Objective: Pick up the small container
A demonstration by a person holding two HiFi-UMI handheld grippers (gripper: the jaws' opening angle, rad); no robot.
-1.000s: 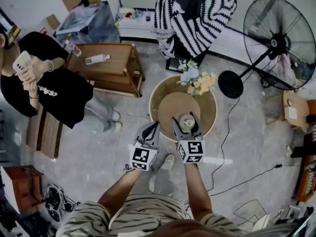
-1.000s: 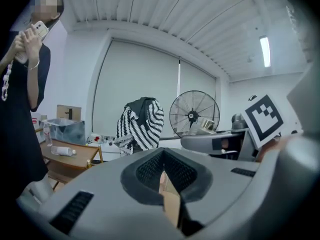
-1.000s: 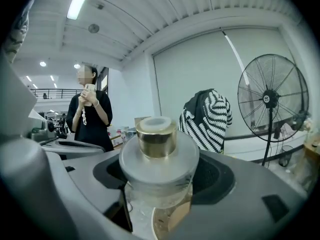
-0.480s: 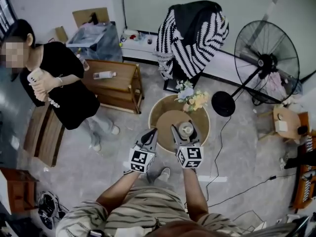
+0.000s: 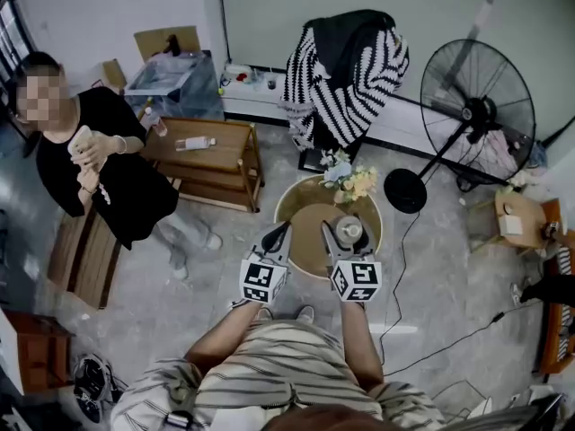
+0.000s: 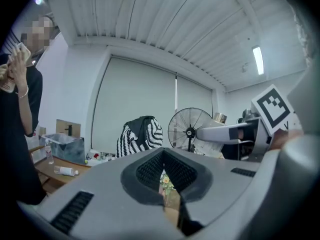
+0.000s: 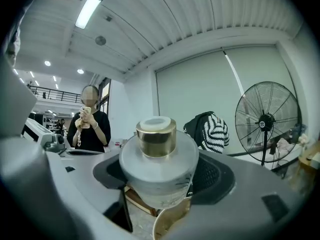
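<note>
Right hand-held gripper (image 5: pixel 347 229) is clamped on the small container (image 7: pixel 159 156), frosted with a gold cap, above the round table (image 5: pixel 305 215). Left hand-held gripper (image 5: pixel 277 237) hangs just beside, jaws pinched together, empty.

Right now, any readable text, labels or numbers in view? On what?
No legible text anywhere.
small container: faint dark marks on the frosted wall, unreadable.
bottle on the wooden table: label too small to read.
left gripper and right gripper: square marker patterns only, no words.
</note>
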